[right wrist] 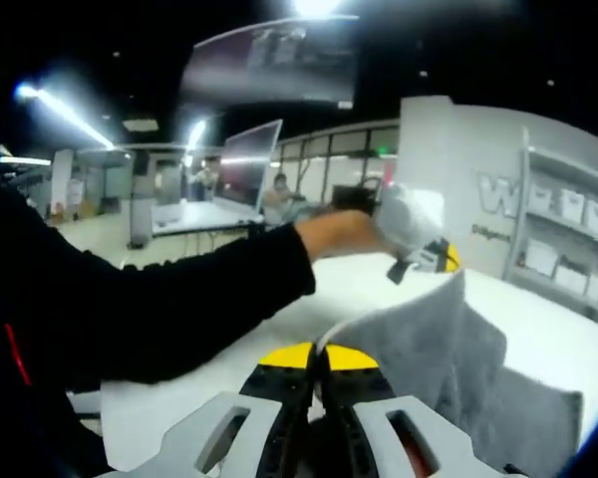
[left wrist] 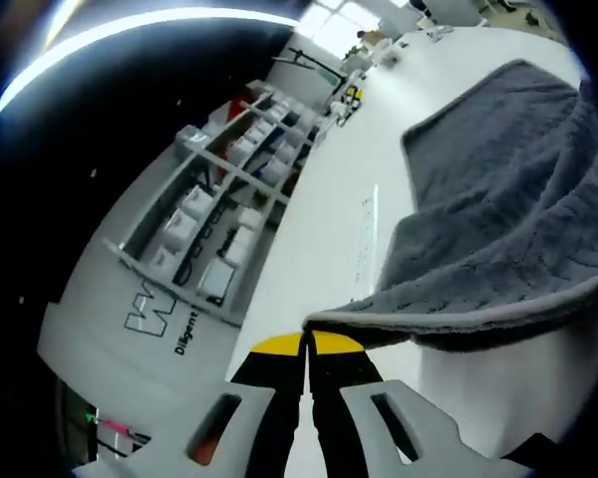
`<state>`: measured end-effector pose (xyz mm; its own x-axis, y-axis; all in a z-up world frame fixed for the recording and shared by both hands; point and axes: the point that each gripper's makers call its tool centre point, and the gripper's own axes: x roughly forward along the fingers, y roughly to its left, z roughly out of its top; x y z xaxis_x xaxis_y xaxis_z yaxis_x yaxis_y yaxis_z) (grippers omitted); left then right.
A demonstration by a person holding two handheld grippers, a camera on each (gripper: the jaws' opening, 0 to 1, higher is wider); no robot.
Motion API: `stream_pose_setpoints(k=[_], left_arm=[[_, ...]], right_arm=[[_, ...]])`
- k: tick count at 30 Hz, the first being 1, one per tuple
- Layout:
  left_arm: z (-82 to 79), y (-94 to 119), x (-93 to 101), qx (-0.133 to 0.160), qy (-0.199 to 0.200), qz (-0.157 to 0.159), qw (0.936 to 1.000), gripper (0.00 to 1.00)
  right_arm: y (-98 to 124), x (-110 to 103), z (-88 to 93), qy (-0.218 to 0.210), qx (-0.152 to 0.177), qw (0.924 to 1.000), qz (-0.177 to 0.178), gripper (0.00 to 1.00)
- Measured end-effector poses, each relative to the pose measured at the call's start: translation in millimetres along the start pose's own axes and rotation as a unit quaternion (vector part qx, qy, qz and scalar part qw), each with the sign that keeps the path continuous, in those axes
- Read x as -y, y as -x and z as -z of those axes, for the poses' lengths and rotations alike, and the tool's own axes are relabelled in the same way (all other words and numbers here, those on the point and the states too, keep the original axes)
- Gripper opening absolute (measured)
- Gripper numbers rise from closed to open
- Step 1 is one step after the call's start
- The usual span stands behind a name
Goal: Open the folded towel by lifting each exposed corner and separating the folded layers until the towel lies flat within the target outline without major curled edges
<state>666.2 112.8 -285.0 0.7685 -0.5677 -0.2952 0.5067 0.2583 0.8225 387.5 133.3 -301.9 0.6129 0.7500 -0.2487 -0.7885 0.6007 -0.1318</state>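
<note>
The grey towel (left wrist: 498, 229) lies partly on the white table (left wrist: 329, 239), and its near hem is raised off the surface. My left gripper (left wrist: 306, 344) is shut on one corner of that hem, yellow tips pressed together. In the right gripper view, my right gripper (right wrist: 319, 354) is shut on another corner of the towel (right wrist: 429, 349), which hangs in folds to the right. The left gripper (right wrist: 441, 261) appears there held in a person's hand, pinching the towel's upper corner above the table (right wrist: 538, 339).
Shelving with white bins (left wrist: 229, 199) runs along the table's far side, seen also as shelves (right wrist: 568, 229). A black sleeve (right wrist: 130, 299) crosses the left of the right gripper view. A screen (right wrist: 247, 159) and another table (right wrist: 194, 214) stand in the background.
</note>
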Motion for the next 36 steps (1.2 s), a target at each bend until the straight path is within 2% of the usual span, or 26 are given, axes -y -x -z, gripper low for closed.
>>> stream_pose_setpoints(k=[5, 8, 10, 20, 21, 24, 28, 33, 36], left_arm=[[14.2, 16, -9.4, -0.013, 0.003, -0.012, 0.9998, 0.0], [33.6, 25, -11.0, -0.045, -0.014, -0.012, 0.9988, 0.0], [42.9, 29, -11.6, -0.055, -0.017, -0.015, 0.9982, 0.0], [58.5, 49, -20.7, -0.061, -0.016, -0.02, 0.9978, 0.0], [61.6, 50, -20.6, -0.066, -0.019, -0.02, 0.9974, 0.0], [82.5, 54, -17.3, -0.116, -0.058, -0.006, 0.9916, 0.0], [87.9, 59, -16.8, -0.109, -0.045, -0.001, 0.9931, 0.0], [108.3, 71, -17.9, -0.135, -0.048, 0.006, 0.9897, 0.01], [120.6, 80, -21.2, -0.147, -0.037, 0.008, 0.9884, 0.01]], right_arm=[[-7, -5, -9.5, 0.01, 0.002, 0.9999, -0.004, 0.0], [-12, -9, -14.2, 0.019, 0.002, 0.9998, -0.008, 0.0], [-16, -13, -15.6, 0.025, 0.0, 0.9996, -0.013, 0.0], [-31, -32, -18.9, 0.043, -0.004, 0.9986, -0.031, 0.0], [-32, -34, -19.1, 0.044, -0.005, 0.9985, -0.033, 0.0], [-34, -39, -20.4, 0.05, -0.005, 0.9981, -0.037, 0.0], [-48, -46, -23.0, 0.054, -0.005, 0.9976, -0.044, 0.0], [-65, -58, -24.6, 0.057, -0.008, 0.9966, -0.059, 0.0], [-74, -67, -25.4, 0.06, -0.009, 0.9957, -0.07, 0.0]])
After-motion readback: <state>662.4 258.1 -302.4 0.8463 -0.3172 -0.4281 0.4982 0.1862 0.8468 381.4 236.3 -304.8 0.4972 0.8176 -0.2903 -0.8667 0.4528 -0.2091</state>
